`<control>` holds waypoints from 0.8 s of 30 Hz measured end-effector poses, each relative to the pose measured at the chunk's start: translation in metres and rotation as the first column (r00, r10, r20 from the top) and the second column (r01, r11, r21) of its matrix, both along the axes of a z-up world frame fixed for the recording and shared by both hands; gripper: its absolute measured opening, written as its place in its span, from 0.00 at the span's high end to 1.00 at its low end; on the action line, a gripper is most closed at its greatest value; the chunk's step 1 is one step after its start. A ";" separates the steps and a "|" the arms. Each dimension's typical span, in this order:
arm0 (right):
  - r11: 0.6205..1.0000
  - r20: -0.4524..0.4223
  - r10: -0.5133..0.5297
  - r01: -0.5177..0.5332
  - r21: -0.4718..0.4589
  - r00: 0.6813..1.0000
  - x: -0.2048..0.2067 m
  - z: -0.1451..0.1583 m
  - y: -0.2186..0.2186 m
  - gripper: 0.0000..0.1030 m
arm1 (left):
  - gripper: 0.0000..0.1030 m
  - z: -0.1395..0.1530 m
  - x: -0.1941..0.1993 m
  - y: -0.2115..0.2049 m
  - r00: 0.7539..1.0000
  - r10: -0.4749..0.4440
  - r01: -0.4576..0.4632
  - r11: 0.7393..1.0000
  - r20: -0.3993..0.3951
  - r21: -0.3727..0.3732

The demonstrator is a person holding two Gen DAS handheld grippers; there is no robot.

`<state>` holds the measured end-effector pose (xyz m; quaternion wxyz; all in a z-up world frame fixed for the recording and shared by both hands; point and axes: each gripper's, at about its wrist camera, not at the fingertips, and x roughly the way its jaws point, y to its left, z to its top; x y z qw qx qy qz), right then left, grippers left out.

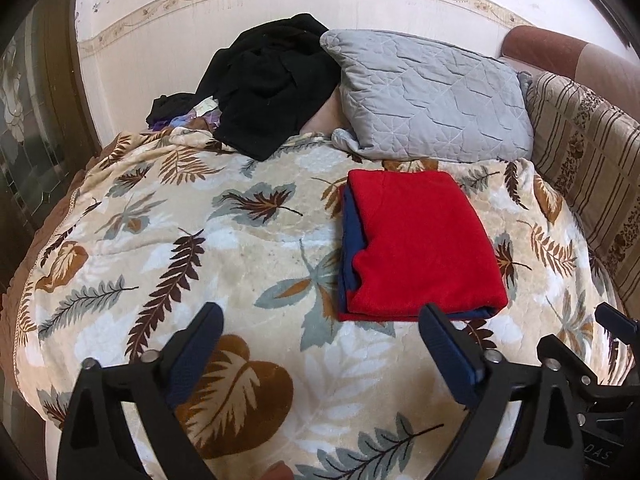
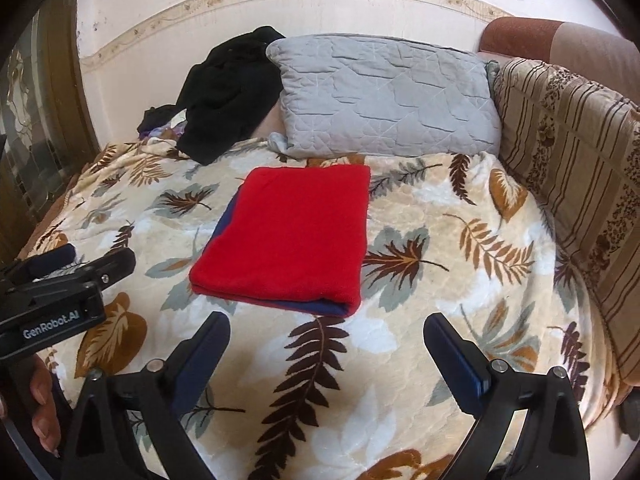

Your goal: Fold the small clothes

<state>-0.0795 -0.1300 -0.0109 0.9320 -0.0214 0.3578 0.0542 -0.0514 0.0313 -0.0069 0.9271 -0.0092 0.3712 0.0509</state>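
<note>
Red garment (image 2: pixel 286 236) folded; grey pillow (image 2: pixel 384 100), black clothes (image 2: pixel 228 92) behind.

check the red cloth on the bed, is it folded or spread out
Folded. The red cloth lies as a neat rectangle on the leaf-print blanket, with doubled layers at its near edge and a blue layer showing underneath.

the left black two-finger gripper with dark blue pads (image 1: pixel 322 320) points forward and downward, jaws spread wide with nothing between them; the right black gripper with blue pads (image 2: pixel 326 330) is likewise wide apart and empty; bare fingers (image 2: pixel 42 404) grip the left gripper's handle.
</note>
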 end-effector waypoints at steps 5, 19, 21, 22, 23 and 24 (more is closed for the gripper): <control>1.000 -0.011 -0.007 0.008 0.014 1.000 0.002 -0.002 -0.004 0.04 | 0.04 0.000 0.002 -0.001 1.000 -0.003 0.003 1.000 -0.008 -0.001; 1.000 0.010 0.001 -0.001 0.002 1.000 -0.002 0.003 -0.001 0.04 | 0.04 0.006 0.002 -0.003 0.999 0.033 -0.033 0.999 0.001 0.032; 1.000 0.014 0.001 -0.001 -0.001 1.000 -0.003 0.004 0.000 0.04 | 0.04 0.005 0.002 -0.003 0.999 0.037 -0.037 0.999 0.000 0.038; 1.000 0.015 0.002 -0.002 0.000 1.000 -0.003 0.005 0.000 0.04 | 0.04 0.005 0.003 -0.003 0.999 0.038 -0.038 0.999 -0.001 0.037; 1.000 0.015 0.006 -0.006 -0.002 1.000 -0.003 0.005 0.001 0.04 | 0.04 0.005 0.003 -0.003 0.999 0.041 -0.041 0.999 -0.002 0.036; 1.000 0.015 0.008 -0.008 -0.005 1.000 -0.003 0.005 0.001 0.04 | 0.04 0.005 0.003 -0.003 0.999 0.044 -0.044 0.998 -0.001 0.035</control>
